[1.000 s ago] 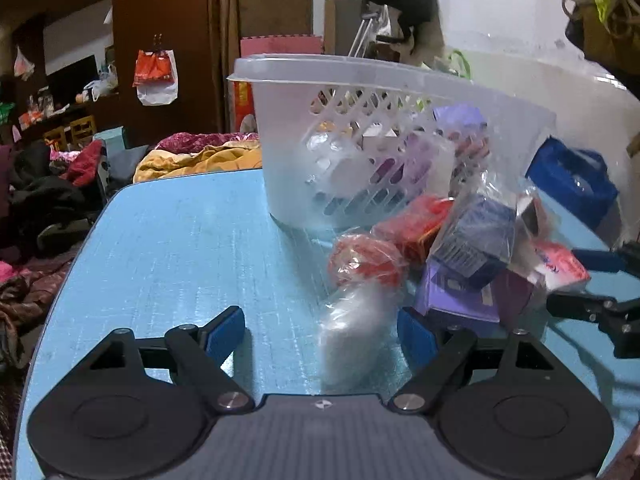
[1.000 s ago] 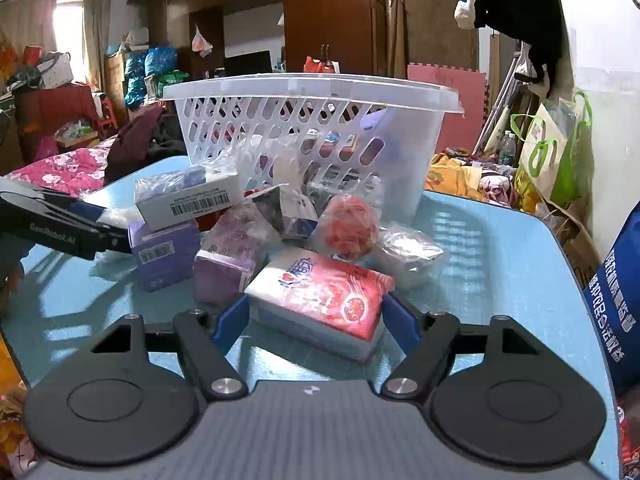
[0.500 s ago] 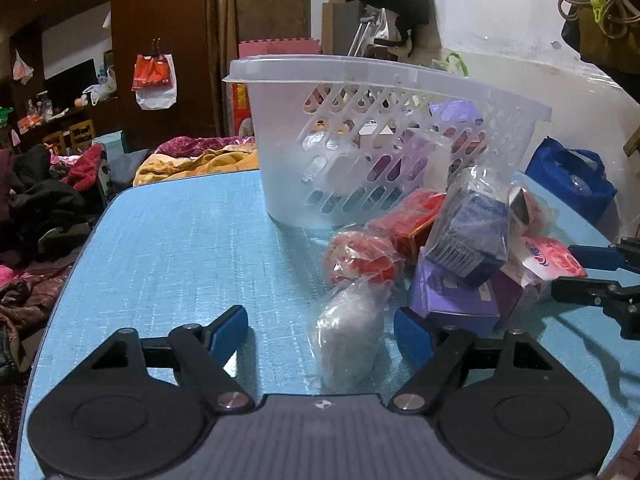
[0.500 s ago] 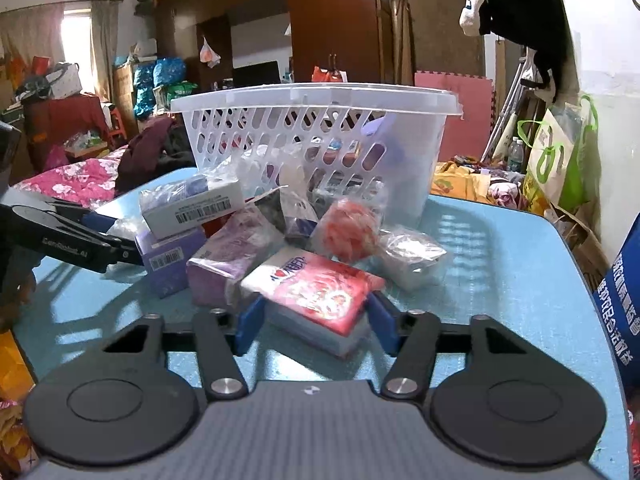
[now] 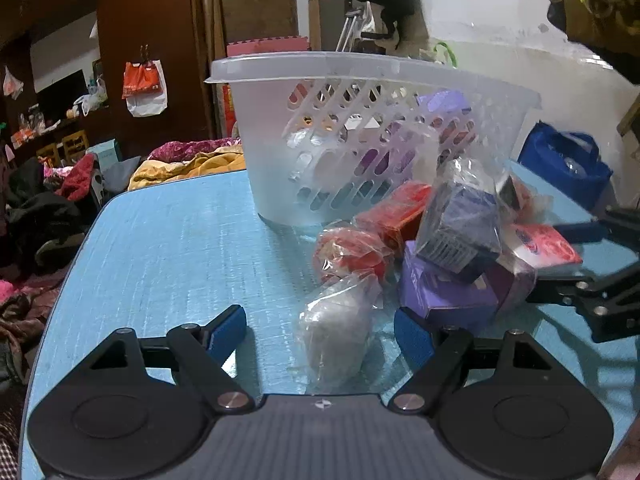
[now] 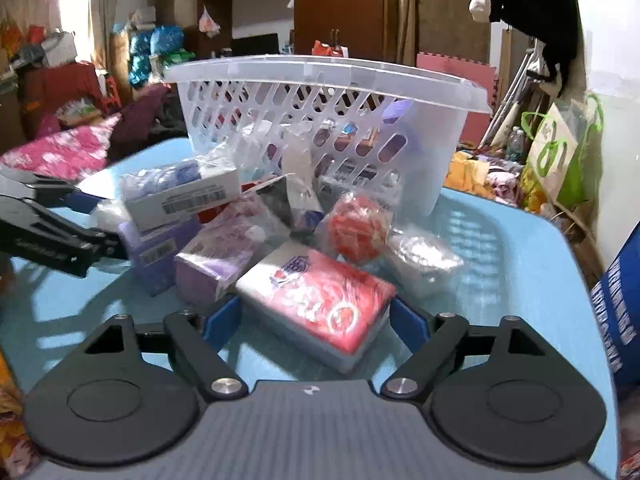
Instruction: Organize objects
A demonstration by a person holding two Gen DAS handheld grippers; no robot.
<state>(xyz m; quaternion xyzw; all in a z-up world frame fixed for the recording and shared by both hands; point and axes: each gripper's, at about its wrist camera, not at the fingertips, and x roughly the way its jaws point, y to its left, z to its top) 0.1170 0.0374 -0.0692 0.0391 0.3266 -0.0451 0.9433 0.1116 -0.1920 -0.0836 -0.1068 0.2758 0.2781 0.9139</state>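
A white plastic basket [image 5: 360,80] [image 6: 320,80] holding several items stands on the blue table [image 5: 168,248]. A pile of wrapped goods lies in front of it. My left gripper [image 5: 320,330] is open around a clear-wrapped white bundle [image 5: 336,336], the pads not touching it. My right gripper [image 6: 316,320] is open around a red and white tissue pack [image 6: 320,300], which lies on the table; it also shows in the left wrist view [image 5: 540,244]. Whether the pads touch the pack I cannot tell.
The pile holds a purple box [image 5: 444,292], a dark blue boxed item [image 5: 460,224], a red packet [image 5: 392,216], red wrapped balls [image 5: 348,252] [image 6: 360,228] and a clear bag [image 6: 424,260]. A blue bag [image 5: 568,160] stands at the table's right.
My right gripper narrowed on the tissue pack half a second ago, then widened again and moved in closer. My left gripper drew slightly closer around the white bundle.
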